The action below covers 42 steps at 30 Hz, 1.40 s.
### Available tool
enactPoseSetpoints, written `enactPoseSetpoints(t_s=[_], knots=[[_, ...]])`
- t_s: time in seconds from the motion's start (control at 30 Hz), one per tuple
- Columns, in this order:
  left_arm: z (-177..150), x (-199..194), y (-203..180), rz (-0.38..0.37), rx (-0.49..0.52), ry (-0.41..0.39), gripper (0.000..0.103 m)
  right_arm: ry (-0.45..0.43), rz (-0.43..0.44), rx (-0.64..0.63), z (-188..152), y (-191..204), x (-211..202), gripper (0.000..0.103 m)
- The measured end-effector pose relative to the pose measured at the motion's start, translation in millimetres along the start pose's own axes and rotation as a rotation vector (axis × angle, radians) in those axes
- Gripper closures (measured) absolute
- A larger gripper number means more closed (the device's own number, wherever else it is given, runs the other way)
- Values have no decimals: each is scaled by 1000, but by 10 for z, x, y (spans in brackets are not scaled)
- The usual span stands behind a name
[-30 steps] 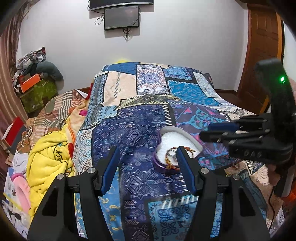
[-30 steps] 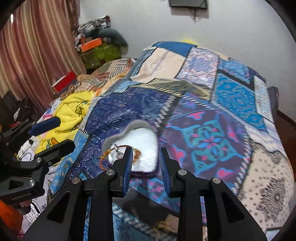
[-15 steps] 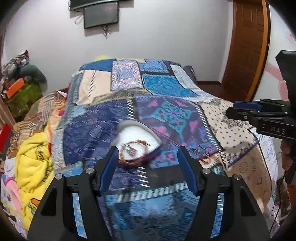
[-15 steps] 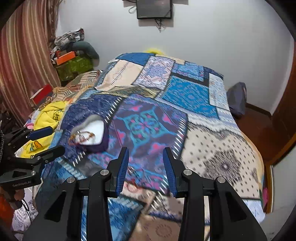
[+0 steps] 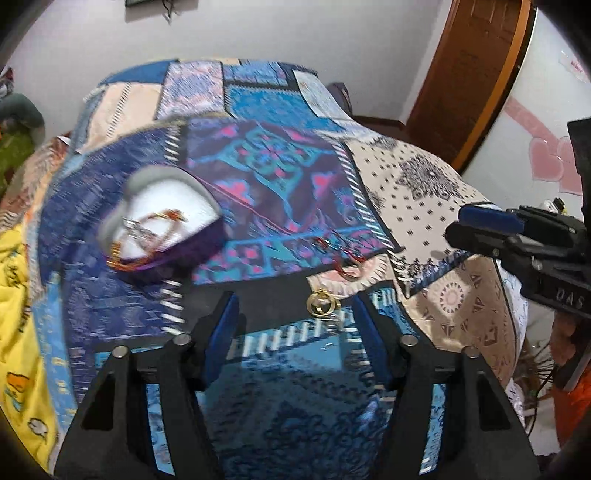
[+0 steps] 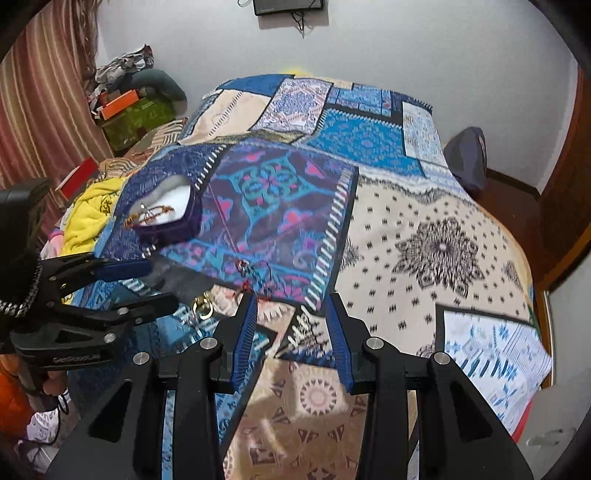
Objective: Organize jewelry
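A purple heart-shaped box (image 5: 166, 225) with a white lining sits on the patchwork bedspread (image 5: 280, 158) and holds a beaded bracelet (image 5: 162, 218) and a silvery piece. Loose on the spread near the front edge lie a gold ring (image 5: 323, 303) and a tangle of red thread jewelry (image 5: 345, 264). My left gripper (image 5: 293, 314) is open, and the gold ring lies just beyond its fingertips. My right gripper (image 6: 291, 314) is open and empty, just right of the red tangle (image 6: 245, 271) and the gold ring (image 6: 203, 304). The box (image 6: 166, 212) lies far left of it.
A yellow blanket (image 6: 92, 206) and piled clothes and boxes (image 6: 125, 107) lie to the bed's left. A wooden door (image 5: 469, 74) stands on the right, and a dark bag (image 6: 467, 155) sits on the floor beside the bed. A screen (image 6: 288, 5) hangs on the far wall.
Both grippers have swung away from the heart box to the loose ring and red tangle at the bed's near edge. The right gripper's jaws stand wider apart than a second ago.
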<state>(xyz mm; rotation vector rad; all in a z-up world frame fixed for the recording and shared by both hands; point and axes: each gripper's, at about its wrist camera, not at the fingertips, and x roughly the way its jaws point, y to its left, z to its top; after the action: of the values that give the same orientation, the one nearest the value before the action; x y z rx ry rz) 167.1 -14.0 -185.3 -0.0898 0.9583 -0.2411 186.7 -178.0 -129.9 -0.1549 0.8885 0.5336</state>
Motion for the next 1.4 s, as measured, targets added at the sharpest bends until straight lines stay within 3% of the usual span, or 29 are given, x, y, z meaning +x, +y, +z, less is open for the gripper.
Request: enactPoseSetpoints(t_s=[0.23, 0.4, 0.5, 0.73, 0.97, 1.4], knots=[[26, 302, -42, -51, -31, 78, 75, 29, 20, 44, -147, -96, 65, 68], [22, 387, -33, -49, -51, 77, 77, 36, 16, 51, -194, -129, 89, 68], [30, 398, -32, -38, -43, 80, 91, 42, 23, 54, -209, -135, 108, 68], [47, 250, 9, -48, -54, 44, 91, 44, 46, 39, -196, -33, 126, 68], [71, -3, 100, 27, -28, -21, 91, 58, 90, -1, -120, 211, 223, 68], [-161, -121, 362, 85, -16, 7, 89, 142, 122, -91, -56, 553, 672, 68]])
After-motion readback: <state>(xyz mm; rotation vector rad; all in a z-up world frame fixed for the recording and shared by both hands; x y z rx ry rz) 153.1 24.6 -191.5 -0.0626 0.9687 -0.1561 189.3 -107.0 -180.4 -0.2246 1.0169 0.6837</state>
